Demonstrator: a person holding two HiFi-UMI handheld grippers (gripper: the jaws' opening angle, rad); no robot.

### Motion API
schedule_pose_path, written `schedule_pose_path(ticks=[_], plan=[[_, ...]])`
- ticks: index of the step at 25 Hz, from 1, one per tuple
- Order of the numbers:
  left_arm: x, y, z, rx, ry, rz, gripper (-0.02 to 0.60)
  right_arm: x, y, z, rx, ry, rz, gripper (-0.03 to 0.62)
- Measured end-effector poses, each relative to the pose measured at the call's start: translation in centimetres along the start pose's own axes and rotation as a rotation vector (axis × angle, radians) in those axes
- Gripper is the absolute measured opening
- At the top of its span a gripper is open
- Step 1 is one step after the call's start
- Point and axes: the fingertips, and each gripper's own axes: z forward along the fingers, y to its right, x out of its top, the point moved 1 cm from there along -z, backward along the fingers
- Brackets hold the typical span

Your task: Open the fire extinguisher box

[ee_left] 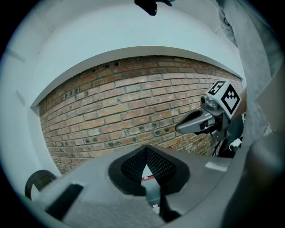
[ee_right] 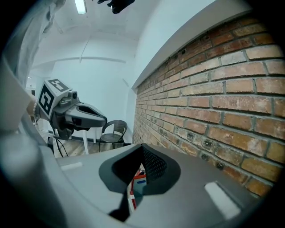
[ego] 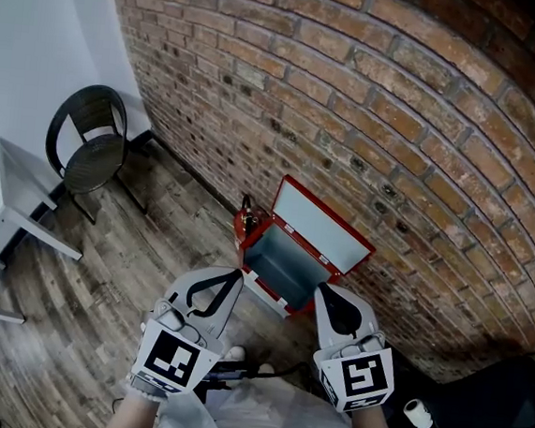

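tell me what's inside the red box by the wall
The red box stands with its lid raised; only bare grey-blue inner walls show. Its floor is hidden by the front wall.

Cut off at the head view's left edge: white table (ego: 10, 195). Cropped at the lower right corner: a black shape (ego: 499, 400), too unclear to name. Half hidden behind the wall of the fire extinguisher box (ego: 291, 258): a red extinguisher (ego: 245, 221). Near corners of the box covered by the tips of left gripper (ego: 239, 273) and right gripper (ego: 320, 291). In both gripper views, only a sliver of the box past the jaws. Print on it too small to read.
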Motion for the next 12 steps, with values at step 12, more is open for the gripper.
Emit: schedule_pose_path(ticks=[12], plan=[[-0.25, -0.23, -0.23, 0.014, -0.004, -0.018, -0.003, -0.19, -0.58, 0.23, 0.021, -0.015, -0.006, 0.005]])
